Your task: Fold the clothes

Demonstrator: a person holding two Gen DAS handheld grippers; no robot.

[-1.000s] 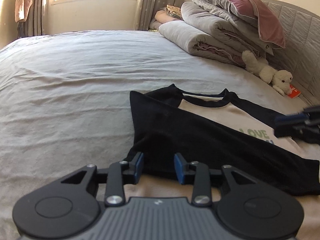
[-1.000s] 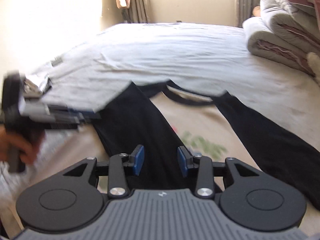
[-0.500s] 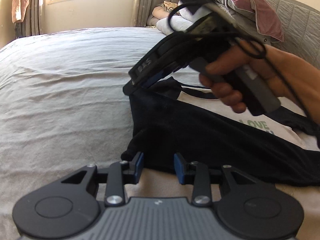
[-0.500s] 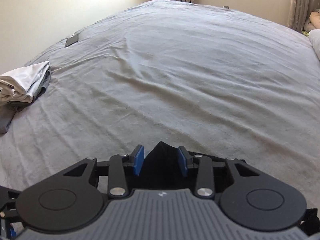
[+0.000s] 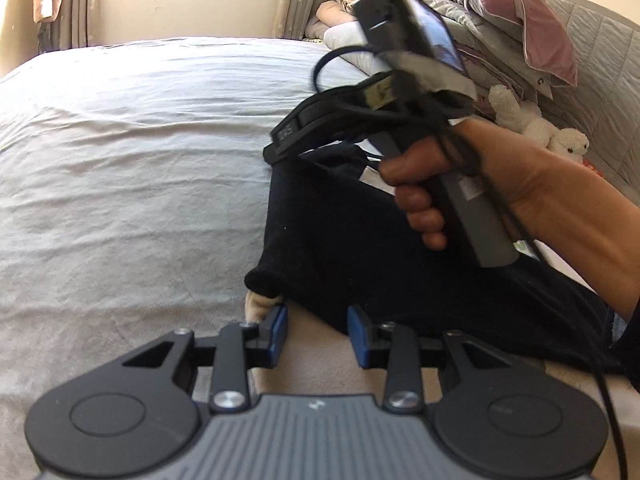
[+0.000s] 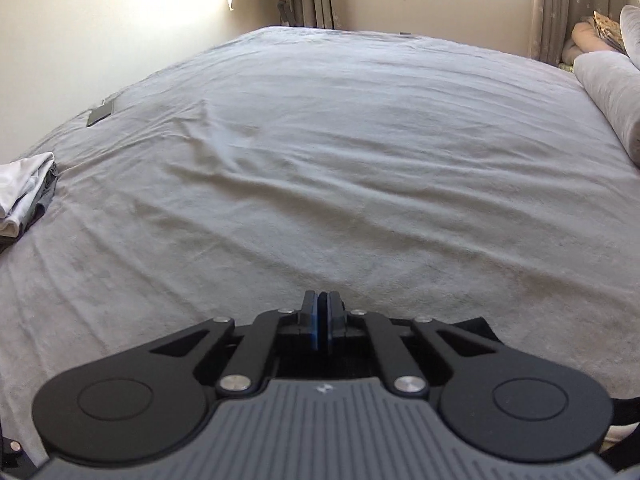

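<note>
One black-sleeved cream cotton shirt (image 5: 340, 240) on the grey-sheeted bed (image 5: 120, 160), just ahead of the left gripper (image 5: 317, 334), fingers spread w/ cream hem between them. One black sleeve runs lengthwise away from those fingers. Right gripper (image 6: 320, 322): fingers pressed together; left view shows it at the sleeve's far end, whether it pinches cloth can't tell. Only right view shows one folded white-and-grey clothes stack (image 6: 24, 192), far left of its fingers.
</note>
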